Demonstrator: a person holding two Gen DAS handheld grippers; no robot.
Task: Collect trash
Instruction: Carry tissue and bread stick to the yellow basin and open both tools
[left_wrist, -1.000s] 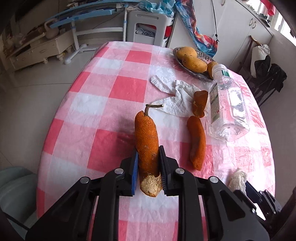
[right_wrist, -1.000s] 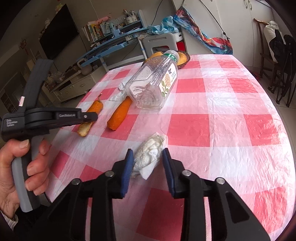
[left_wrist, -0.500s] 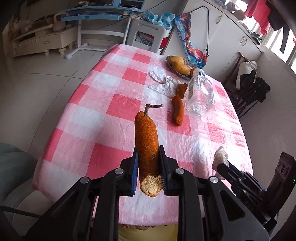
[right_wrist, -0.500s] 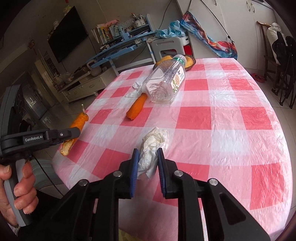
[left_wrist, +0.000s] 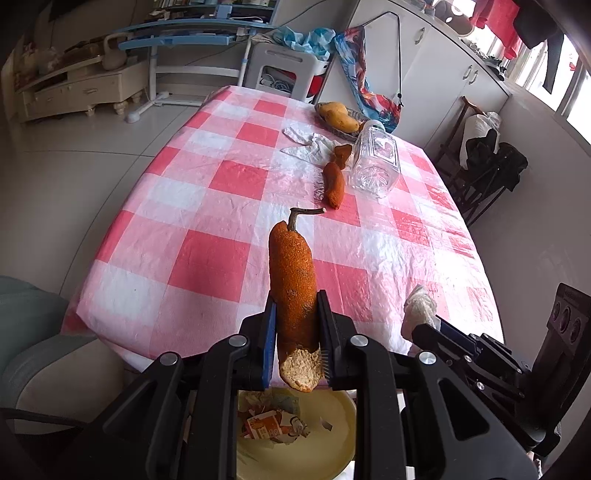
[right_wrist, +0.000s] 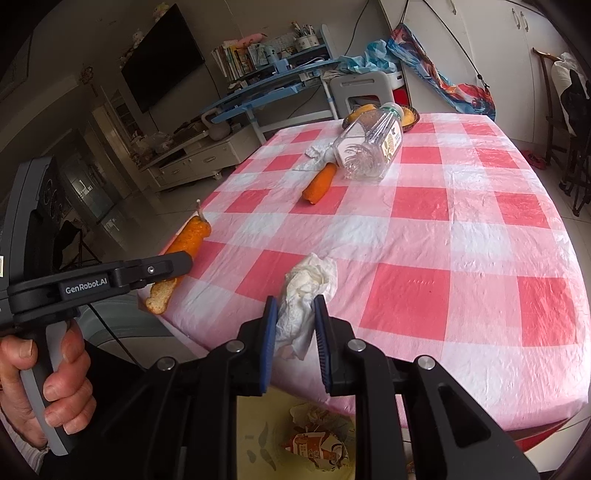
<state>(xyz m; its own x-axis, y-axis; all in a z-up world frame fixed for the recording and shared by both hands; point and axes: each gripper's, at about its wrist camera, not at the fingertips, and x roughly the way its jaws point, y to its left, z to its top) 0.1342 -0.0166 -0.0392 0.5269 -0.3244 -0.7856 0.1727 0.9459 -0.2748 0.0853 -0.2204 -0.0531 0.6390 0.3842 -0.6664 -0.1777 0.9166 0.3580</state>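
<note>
My left gripper (left_wrist: 295, 332) is shut on a long orange peel piece with a stem (left_wrist: 291, 273), held in the air above a yellow bin (left_wrist: 332, 454) below the table's near edge. It also shows in the right wrist view (right_wrist: 184, 243). My right gripper (right_wrist: 294, 332) is shut on a crumpled white tissue (right_wrist: 306, 291), also lifted over the bin (right_wrist: 258, 443). The tissue shows in the left wrist view (left_wrist: 419, 306).
The red-and-white checked table (left_wrist: 221, 177) holds another orange peel (left_wrist: 334, 182), a lying clear plastic bottle (left_wrist: 376, 162), a white tissue (left_wrist: 306, 146) and a basket of mangoes (left_wrist: 338, 114). A dark chair (left_wrist: 491, 162) stands at the right.
Both grippers have pulled back from the table and lifted their loads. The yellow bin with scraps has come into view beneath them.
</note>
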